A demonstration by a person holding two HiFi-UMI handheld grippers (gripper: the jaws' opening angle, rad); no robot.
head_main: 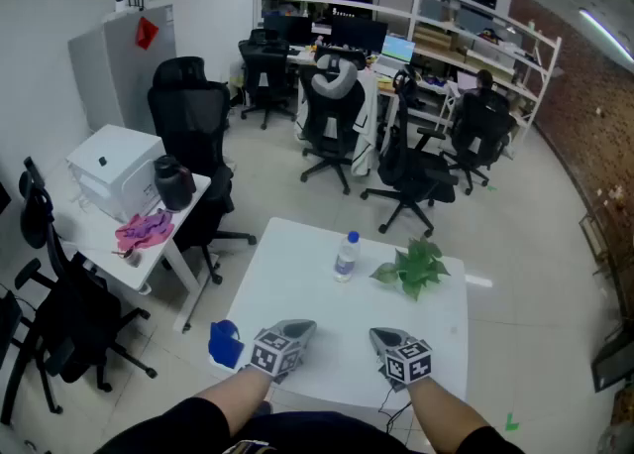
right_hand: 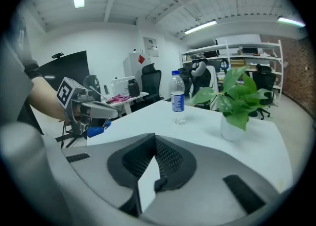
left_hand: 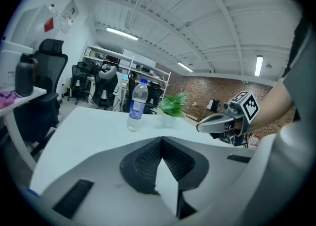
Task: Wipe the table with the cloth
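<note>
A blue cloth lies bunched at the white table's front left corner, and shows in the right gripper view as a blue cloth below the other gripper. My left gripper hovers over the table's front edge just right of the cloth, shut and holding nothing; its pads meet in its own view. My right gripper is beside it, a little to the right, also shut and bare. Each gripper sees the other: right gripper, left gripper.
A water bottle and a small potted plant stand at the table's far half. A side table at left carries a white box, a black flask and a pink rag. Office chairs stand beyond.
</note>
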